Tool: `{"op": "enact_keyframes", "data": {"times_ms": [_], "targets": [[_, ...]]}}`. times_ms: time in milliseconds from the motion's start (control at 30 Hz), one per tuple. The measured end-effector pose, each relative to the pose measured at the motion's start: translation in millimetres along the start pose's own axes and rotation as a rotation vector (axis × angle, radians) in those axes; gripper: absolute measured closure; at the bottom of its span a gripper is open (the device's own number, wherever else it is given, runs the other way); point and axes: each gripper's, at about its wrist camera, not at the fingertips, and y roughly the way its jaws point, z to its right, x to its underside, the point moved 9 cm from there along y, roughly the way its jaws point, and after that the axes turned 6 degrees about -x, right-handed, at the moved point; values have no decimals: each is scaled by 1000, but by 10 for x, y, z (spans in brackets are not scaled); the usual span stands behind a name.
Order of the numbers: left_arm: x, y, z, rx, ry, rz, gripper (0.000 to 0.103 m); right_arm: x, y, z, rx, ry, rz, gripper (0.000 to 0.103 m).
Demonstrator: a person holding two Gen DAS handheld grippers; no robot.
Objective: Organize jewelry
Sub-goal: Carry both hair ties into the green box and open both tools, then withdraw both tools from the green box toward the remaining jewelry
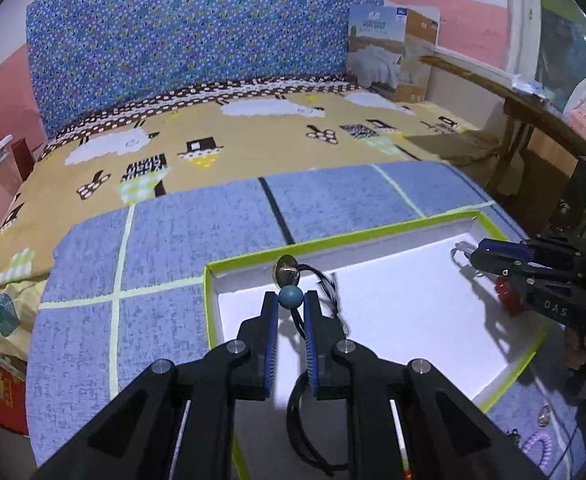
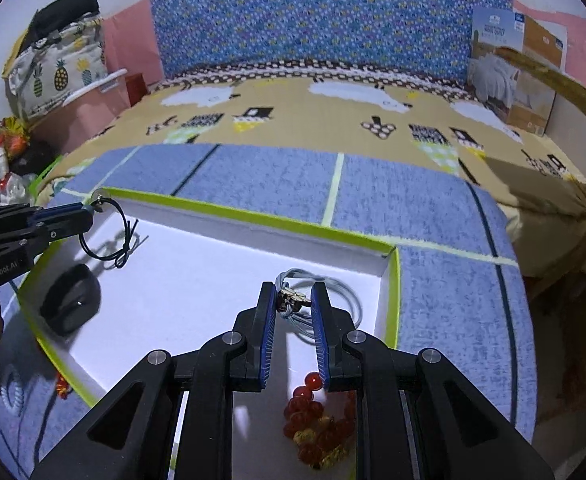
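Note:
A white tray with a lime-green rim (image 1: 333, 240) (image 2: 253, 216) lies on a blue mat. My left gripper (image 1: 291, 300) is shut on a black cord necklace with a teal bead (image 1: 291, 296) and a metal pendant (image 1: 287, 271), held over the tray's far left corner; its cord (image 2: 123, 240) hangs down in the right wrist view. My right gripper (image 2: 293, 300) is shut on a grey cord necklace with a silver charm (image 2: 293, 298) at the tray's far right corner. A red bead bracelet (image 2: 317, 420) lies under it. A black band (image 2: 71, 300) lies at the tray's left.
The blue mat (image 1: 173, 240) lies on a patterned bedspread (image 1: 253, 136). A purple coil tie (image 1: 539, 446) and a small ring (image 1: 544, 416) lie on the mat beside the tray. A cardboard box (image 1: 393, 52) stands at the back right. A wooden bench (image 1: 533, 112) is at the right.

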Motion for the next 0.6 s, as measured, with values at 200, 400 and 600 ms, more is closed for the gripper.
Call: {"op": "enact_keyframes", "data": {"times_ms": [200,400,600], "targets": [[46,61,2,2,-15,-25,89,47,50,16,2,-2,-26,84],[31,48,5,12,-23,-24,70,23,-37,-6,-6,-3,-7,73],[18,-141,-13,18,-49,-2,70,36,-269,-63,-12,10,34,69]]}}
